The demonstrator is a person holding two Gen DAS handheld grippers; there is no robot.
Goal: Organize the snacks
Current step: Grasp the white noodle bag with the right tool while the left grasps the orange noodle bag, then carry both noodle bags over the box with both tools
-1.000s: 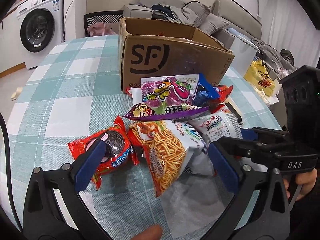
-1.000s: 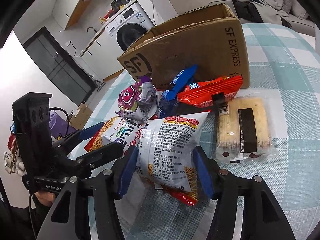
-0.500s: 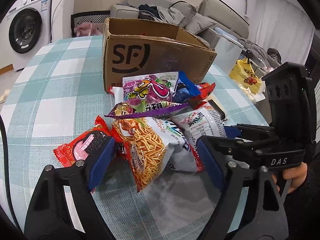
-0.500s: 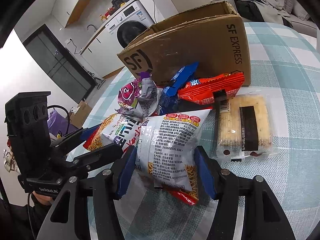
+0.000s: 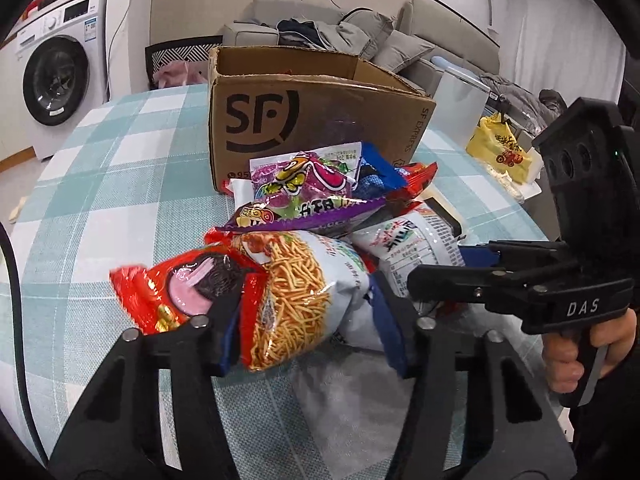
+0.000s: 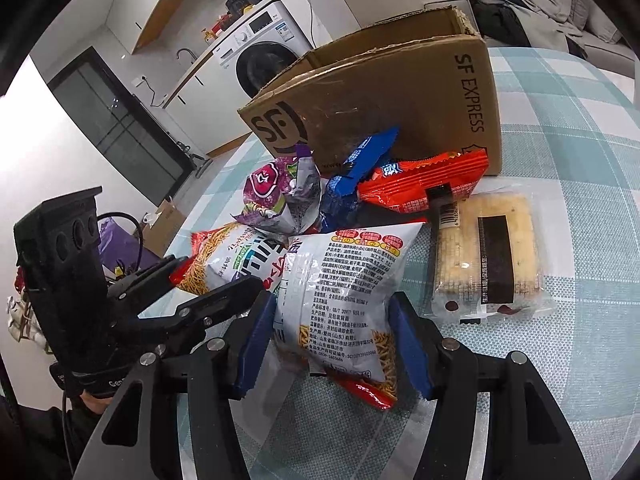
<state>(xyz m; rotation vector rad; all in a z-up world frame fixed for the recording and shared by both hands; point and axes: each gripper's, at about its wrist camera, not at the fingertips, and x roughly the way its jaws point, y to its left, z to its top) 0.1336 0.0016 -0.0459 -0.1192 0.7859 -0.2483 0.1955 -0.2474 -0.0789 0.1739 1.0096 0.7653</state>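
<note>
A pile of snack bags lies on the checked tablecloth in front of an open SF cardboard box point(image 5: 312, 120). My left gripper point(image 5: 308, 324) has closed in around a noodle-snack bag point(image 5: 304, 280); its pads touch the bag's sides. A red cookie bag point(image 5: 176, 288) lies just left of it. My right gripper point(image 6: 334, 340) straddles a second white noodle-snack bag point(image 6: 344, 280), with its blue pads at the bag's sides. Purple point(image 6: 280, 196), blue point(image 6: 356, 172) and red point(image 6: 424, 184) packs lie behind.
A clear pack of crackers point(image 6: 488, 260) lies right of the pile. The box point(image 6: 400, 96) stands behind the snacks. A washing machine point(image 5: 56, 76) and a sofa point(image 5: 360, 32) are beyond the table. A yellow bag point(image 5: 500, 148) sits at the far right.
My left gripper moved forward and narrowed around the noodle-snack bag, pushing the red cookie bag aside. My right gripper narrowed slightly around the white bag.
</note>
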